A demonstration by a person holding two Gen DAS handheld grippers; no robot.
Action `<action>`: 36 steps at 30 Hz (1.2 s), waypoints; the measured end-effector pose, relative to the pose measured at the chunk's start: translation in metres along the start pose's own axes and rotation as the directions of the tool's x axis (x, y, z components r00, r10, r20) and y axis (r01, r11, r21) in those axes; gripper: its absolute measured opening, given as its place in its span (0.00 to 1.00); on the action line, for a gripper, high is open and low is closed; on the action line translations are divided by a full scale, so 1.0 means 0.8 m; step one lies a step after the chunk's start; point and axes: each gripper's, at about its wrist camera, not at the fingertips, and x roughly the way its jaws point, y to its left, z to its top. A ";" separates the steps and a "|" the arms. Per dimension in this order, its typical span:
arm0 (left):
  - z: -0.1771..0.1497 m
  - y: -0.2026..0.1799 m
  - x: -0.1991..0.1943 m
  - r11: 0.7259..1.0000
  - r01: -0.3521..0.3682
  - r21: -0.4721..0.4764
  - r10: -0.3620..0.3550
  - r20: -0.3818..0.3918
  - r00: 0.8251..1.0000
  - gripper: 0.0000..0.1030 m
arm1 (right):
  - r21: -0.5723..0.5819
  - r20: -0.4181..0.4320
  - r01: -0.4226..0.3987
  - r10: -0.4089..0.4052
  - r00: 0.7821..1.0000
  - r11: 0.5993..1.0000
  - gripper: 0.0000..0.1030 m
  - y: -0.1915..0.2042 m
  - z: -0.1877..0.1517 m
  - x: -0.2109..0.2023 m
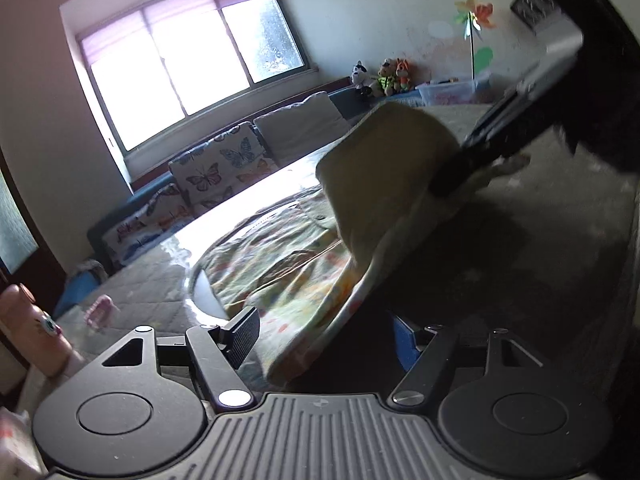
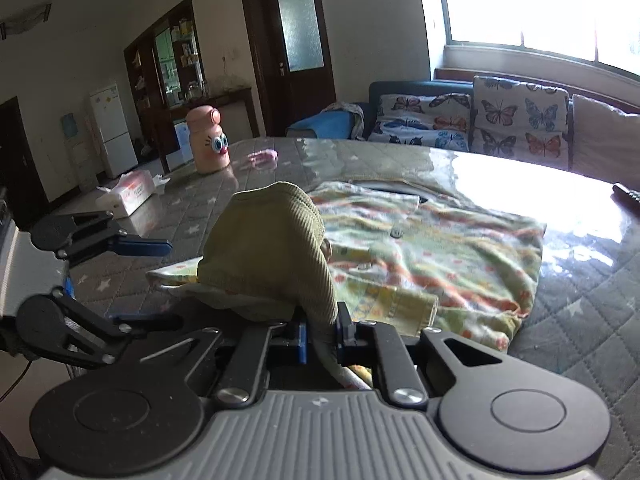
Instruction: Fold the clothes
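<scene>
A child's patterned garment (image 2: 432, 252) with orange, green and yellow print lies on the quilted table. Its olive ribbed cuff (image 2: 276, 248) is lifted and pinched between the fingers of my right gripper (image 2: 322, 336), which is shut on it. In the left wrist view the same garment (image 1: 288, 264) rises to the olive cuff (image 1: 384, 168), held by the right gripper (image 1: 452, 176). My left gripper (image 1: 324, 340) is open, its fingers either side of the garment's near edge; it also shows open in the right wrist view (image 2: 132, 280).
A pink bottle with cartoon eyes (image 2: 208, 140), a small pink item (image 2: 262, 157) and a tissue pack (image 2: 128, 196) sit at the table's far side. A dark remote (image 2: 628, 194) lies at the right. A sofa with butterfly cushions (image 2: 480, 120) stands under the window.
</scene>
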 end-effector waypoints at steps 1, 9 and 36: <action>-0.002 -0.001 0.004 1.000 -0.009 0.019 0.009 0.001 1.000 0.69 | 0.004 0.006 0.002 -0.002 1.000 1.000 0.11 0.000 0.002 0.000; -0.005 0.005 0.015 0.996 -0.031 0.087 0.028 0.035 0.999 0.19 | 0.017 0.041 0.032 -0.033 0.999 0.999 0.09 0.001 0.001 -0.009; 0.063 0.064 -0.033 0.966 0.142 -0.217 -0.137 0.041 0.990 0.09 | -0.048 0.082 0.016 -0.012 0.997 0.999 0.08 0.001 0.050 -0.059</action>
